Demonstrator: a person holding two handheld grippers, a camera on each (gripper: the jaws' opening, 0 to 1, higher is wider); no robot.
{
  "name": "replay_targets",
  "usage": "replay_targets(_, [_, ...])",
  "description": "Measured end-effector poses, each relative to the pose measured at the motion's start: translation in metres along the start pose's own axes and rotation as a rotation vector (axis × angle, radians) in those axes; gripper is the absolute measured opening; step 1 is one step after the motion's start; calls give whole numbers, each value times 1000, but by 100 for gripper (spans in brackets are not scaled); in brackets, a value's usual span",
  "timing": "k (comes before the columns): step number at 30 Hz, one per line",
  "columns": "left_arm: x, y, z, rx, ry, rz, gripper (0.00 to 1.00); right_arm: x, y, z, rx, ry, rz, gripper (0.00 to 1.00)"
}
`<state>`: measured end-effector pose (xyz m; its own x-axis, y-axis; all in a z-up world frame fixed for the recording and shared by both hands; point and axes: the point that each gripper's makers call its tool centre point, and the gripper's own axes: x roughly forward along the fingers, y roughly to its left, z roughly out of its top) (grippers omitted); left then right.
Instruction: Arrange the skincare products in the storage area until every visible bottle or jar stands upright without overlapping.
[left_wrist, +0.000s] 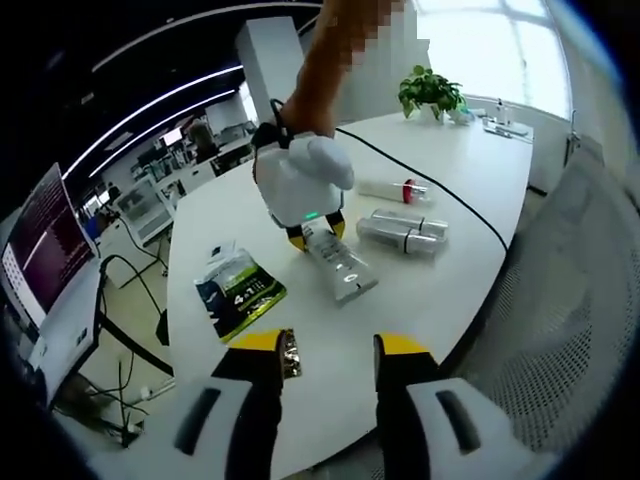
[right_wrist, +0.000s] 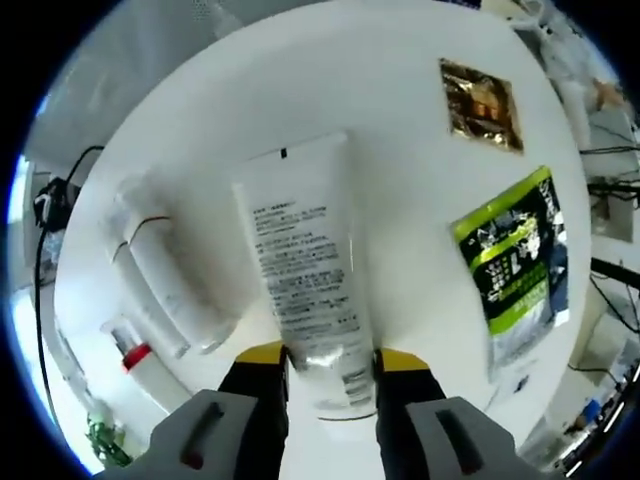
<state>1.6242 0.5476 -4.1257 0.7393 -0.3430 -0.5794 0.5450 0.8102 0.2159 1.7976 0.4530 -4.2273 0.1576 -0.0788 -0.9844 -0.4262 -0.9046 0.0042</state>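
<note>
A white tube (right_wrist: 300, 260) with fine print lies flat on the white table (right_wrist: 400, 80). My right gripper (right_wrist: 331, 356) is open, its yellow-tipped jaws standing on either side of the tube's lower end, close against its edges. From the left gripper view, that right gripper (left_wrist: 312, 232) comes down from a person's arm onto the tube (left_wrist: 342, 265). Two silvery bottles (left_wrist: 405, 230) lie side by side to the right, with a red-banded bottle (left_wrist: 393, 189) lying beyond them. My left gripper (left_wrist: 328, 350) hangs open over the table's near edge, with nothing between its jaws.
A green sachet (left_wrist: 240, 290) and a small gold sachet (left_wrist: 289, 352) lie flat near the left gripper. A black cable (left_wrist: 450, 200) crosses the table. A potted plant (left_wrist: 430, 90) stands at the far end. A monitor (left_wrist: 45, 260) stands off the table's left edge.
</note>
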Motion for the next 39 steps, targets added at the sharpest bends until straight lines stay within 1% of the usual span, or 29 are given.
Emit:
replay_targets(4, [0, 0, 1, 0, -4, 0, 32, -2, -4, -4, 61, -5, -17, 25])
replay_targets(10, [0, 1, 0, -3, -1, 3, 31, -9, -9, -2, 97, -16, -23, 23])
replay_targets(13, [0, 3, 1, -4, -2, 10, 32, -12, -11, -2, 136, -26, -32, 23])
replay_targets(15, [-1, 4, 3, -9, -17, 16, 33, -17, -13, -3, 187, -47, -46, 23])
replay_targets(18, [-1, 4, 3, -4, -12, 16, 33, -23, -14, -6, 222, -49, -64, 22])
replay_targets(21, [-1, 4, 3, -4, -13, 17, 33, -28, -12, -10, 278, -50, -74, 23])
replay_targets(27, [-1, 5, 3, 0, -17, 24, 33, -38, -11, -15, 309, -58, -102, 22])
replay_targets(30, [-2, 4, 3, 2, -15, 22, 33, -41, -10, -16, 350, -62, -107, 22])
replay_targets(33, [-2, 5, 4, 3, -18, 23, 33, -47, -9, -15, 417, -82, -118, 21])
replay_targets(39, [-2, 5, 6, 4, -30, 25, 33, -62, -7, -18, 528, -116, -165, 21])
